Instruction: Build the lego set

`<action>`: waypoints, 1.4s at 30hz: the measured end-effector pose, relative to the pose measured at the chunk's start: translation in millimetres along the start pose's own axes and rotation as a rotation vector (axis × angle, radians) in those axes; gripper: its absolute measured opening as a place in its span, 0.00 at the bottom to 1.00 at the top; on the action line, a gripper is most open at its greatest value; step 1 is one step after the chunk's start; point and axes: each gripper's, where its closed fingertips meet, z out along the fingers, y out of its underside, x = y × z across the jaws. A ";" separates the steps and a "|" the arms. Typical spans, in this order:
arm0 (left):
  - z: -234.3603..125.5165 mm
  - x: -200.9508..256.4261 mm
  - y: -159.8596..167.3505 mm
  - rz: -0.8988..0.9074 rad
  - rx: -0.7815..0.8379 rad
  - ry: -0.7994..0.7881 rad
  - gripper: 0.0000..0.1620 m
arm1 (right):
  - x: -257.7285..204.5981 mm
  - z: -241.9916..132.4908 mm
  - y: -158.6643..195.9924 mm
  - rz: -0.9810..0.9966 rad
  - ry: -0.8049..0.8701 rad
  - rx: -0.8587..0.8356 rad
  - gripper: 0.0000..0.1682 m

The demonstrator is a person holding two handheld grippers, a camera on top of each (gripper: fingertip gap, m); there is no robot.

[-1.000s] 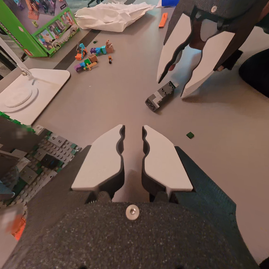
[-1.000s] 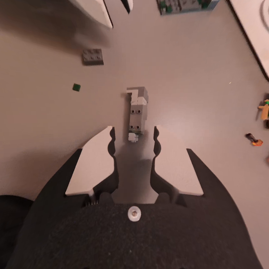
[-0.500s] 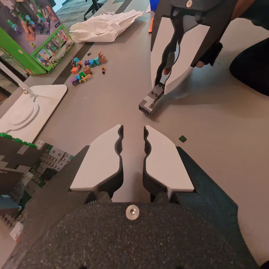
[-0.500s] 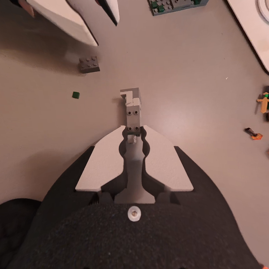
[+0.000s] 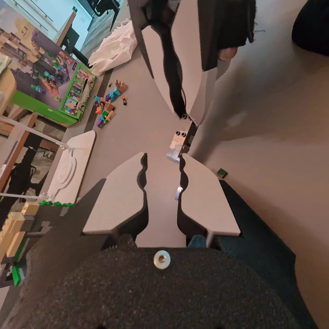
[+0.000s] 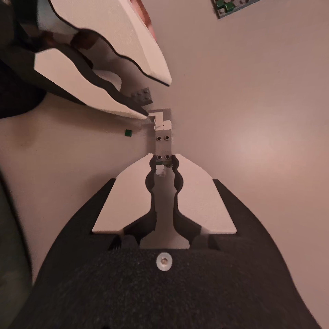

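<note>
A grey and white lego assembly (image 6: 163,142) is held at its near end by my right gripper (image 6: 162,156), which is shut on it. In the left wrist view the assembly (image 5: 178,144) hangs from the right gripper (image 5: 186,116) just ahead of my left gripper (image 5: 163,155). My left gripper is open and empty. In the right wrist view the left gripper (image 6: 157,98) reaches in from the upper left. Its lower fingertip (image 6: 142,114) is at the assembly's far end. A dark grey brick (image 6: 142,96) lies between the left gripper's fingers.
A small green tile (image 6: 128,133) lies on the grey table, also in the left wrist view (image 5: 221,172). The partly built set (image 5: 17,231) stands at the left, with a white stand base (image 5: 71,165), loose coloured pieces (image 5: 110,103), the set's box (image 5: 44,85) and a white bag (image 5: 114,51) beyond. The left gripper's tips are roughly 5 cm from the right gripper's.
My right gripper shut on the end of the grey assembly and tipped it up. My left gripper moved in close, so its fingertip now meets the assembly's far end.
</note>
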 end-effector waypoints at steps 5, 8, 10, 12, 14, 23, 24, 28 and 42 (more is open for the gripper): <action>0.8 5.8 -0.6 0.076 -0.014 0.001 0.21 | -6.0 -4.6 -7.3 0.021 -0.092 -0.021 0.10; 0.1 5.9 -3.2 0.111 -0.007 -0.014 0.20 | -7.7 -7.8 -9.7 0.043 -0.147 -0.048 0.10; -0.4 7.5 -4.1 0.144 -0.010 -0.017 0.18 | -9.6 -9.5 -11.4 0.063 -0.185 -0.058 0.10; -0.4 9.8 -5.8 0.177 -0.007 -0.021 0.17 | -9.9 -11.8 -13.1 0.090 -0.223 -0.064 0.10; -0.1 11.5 -6.5 0.210 -0.016 -0.027 0.17 | -9.3 -14.6 -14.5 0.123 -0.268 -0.068 0.10; 6.8 7.9 -1.8 0.349 -0.103 -0.123 0.15 | -11.3 -17.4 -15.3 0.255 -0.401 -0.086 0.10; 6.2 7.8 -2.6 0.341 -0.095 -0.122 0.15 | -11.6 -17.9 -16.2 0.254 -0.405 -0.074 0.10; -2.7 1.3 -12.4 0.182 0.008 -0.088 0.15 | -16.1 -35.3 -34.8 0.192 -0.473 0.121 0.12; -33.2 8.5 -51.1 -0.355 0.426 0.283 0.15 | -39.8 -58.7 -65.6 -0.389 -0.181 0.676 0.20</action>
